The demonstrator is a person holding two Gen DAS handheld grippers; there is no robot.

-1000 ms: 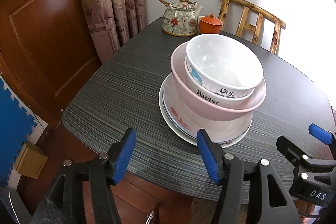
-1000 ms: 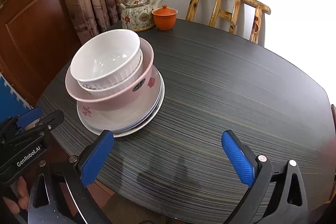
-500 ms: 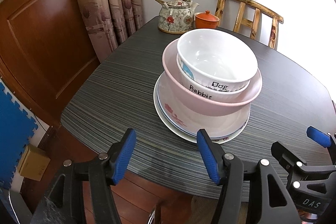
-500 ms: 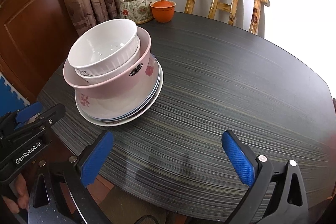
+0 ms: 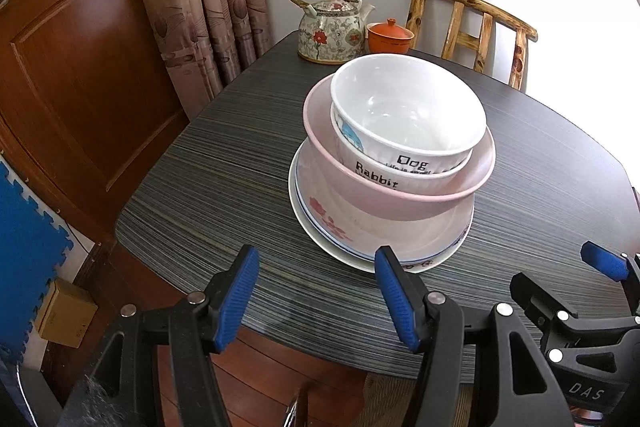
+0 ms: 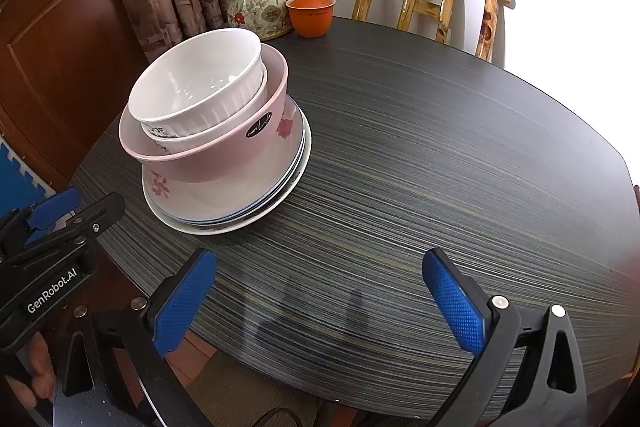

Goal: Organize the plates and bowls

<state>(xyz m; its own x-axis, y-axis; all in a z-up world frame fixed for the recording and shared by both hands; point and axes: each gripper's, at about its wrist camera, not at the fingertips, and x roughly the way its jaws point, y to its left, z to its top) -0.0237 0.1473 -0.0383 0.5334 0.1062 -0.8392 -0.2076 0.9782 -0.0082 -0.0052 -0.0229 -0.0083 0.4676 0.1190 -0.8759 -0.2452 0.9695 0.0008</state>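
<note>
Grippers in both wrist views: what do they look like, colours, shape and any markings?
Both are black plastic clamp-style frames with silver rivets and two fingers tipped with blue textured pads. The left gripper shows white "GenRobot.AI" lettering on its side in the right wrist view; the right gripper shows "DAS" in the left wrist view. No sleeves visible.

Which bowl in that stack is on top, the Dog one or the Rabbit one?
The Dog bowl: it is nested inside the Rabbit bowl, which sits in the pink bowl.

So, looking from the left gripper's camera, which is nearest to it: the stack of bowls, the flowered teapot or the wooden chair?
1. Stack of bowls, just ahead, mid-table.
2. Flowered teapot, at the table's far edge.
3. Wooden chair, beyond the table, far right.
</note>
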